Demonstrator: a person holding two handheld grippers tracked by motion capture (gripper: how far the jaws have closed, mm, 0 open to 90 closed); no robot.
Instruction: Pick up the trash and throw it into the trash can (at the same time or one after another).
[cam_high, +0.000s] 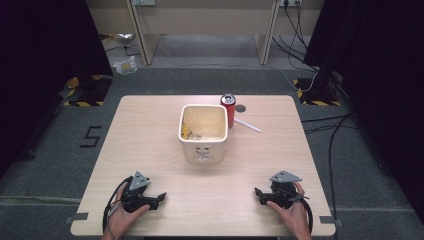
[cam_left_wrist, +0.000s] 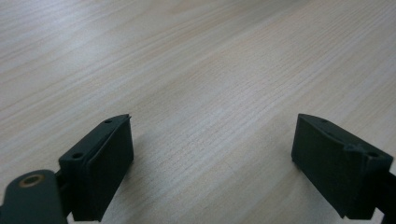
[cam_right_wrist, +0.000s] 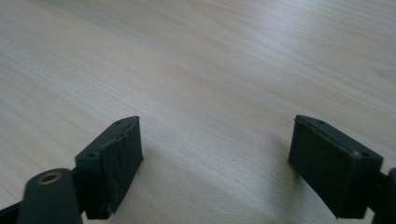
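Resting near the tabletop's (cam_high: 150, 115) near edge, both hand-held grippers grip nothing: the left hand-held gripper (cam_high: 159, 198) lies toward the near-left corner and the right hand-held gripper (cam_high: 259, 194) toward the near-right corner, each with jaws spread wide over bare wood. The bin (cam_high: 203, 131) stands near the middle, holding some yellowish scraps. Just behind it, toward the far edge, a red can (cam_high: 228, 106) stands upright, and a white straw (cam_high: 247, 125) lies flat beside it. Judging by this, nothing is in hand yet: can and straw are untouched, both well apart from the grippers, and all the handling is left.
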